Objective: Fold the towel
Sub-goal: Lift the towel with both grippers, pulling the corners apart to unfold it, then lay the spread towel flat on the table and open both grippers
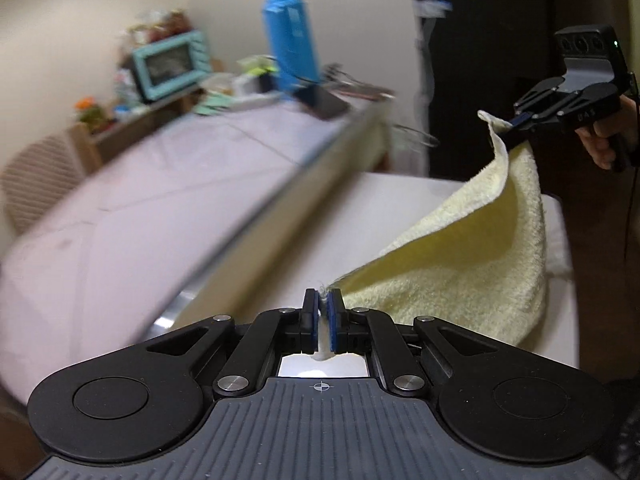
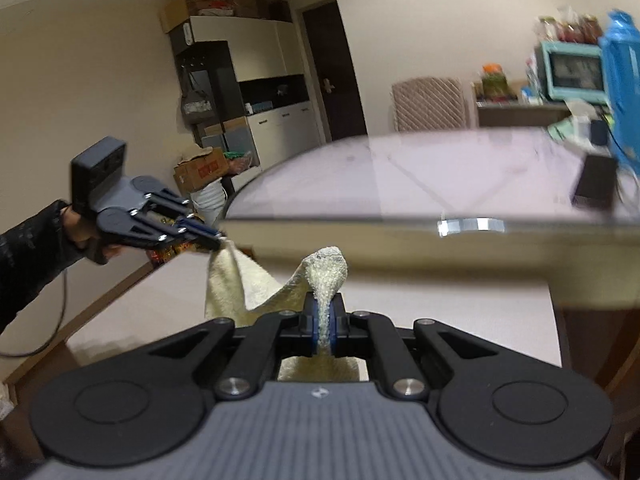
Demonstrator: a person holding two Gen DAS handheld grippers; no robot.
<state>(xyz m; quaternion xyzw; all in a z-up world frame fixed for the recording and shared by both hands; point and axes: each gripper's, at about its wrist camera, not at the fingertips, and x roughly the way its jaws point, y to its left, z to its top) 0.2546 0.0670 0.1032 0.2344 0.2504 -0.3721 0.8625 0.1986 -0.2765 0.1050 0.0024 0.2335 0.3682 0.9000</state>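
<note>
1. We see the left hand-held gripper (image 1: 323,312) pressed together on one corner of the pale yellow towel (image 1: 472,256); a tuft of cloth pokes out between its blue pads.
2. The right hand-held gripper (image 2: 323,312) pinches another corner, which stands up above its fingers in the right wrist view.
3. The towel hangs in a slack curve between the two, lifted off the white worktop (image 1: 360,232); whether its lowest fold touches the surface we cannot tell.
4. Beyond the worktop stands a higher table under a pale lilac cloth (image 1: 160,208), carrying a blue bottle (image 1: 290,40).
5. A teal oven (image 1: 170,66) sits on a shelf behind.
</note>
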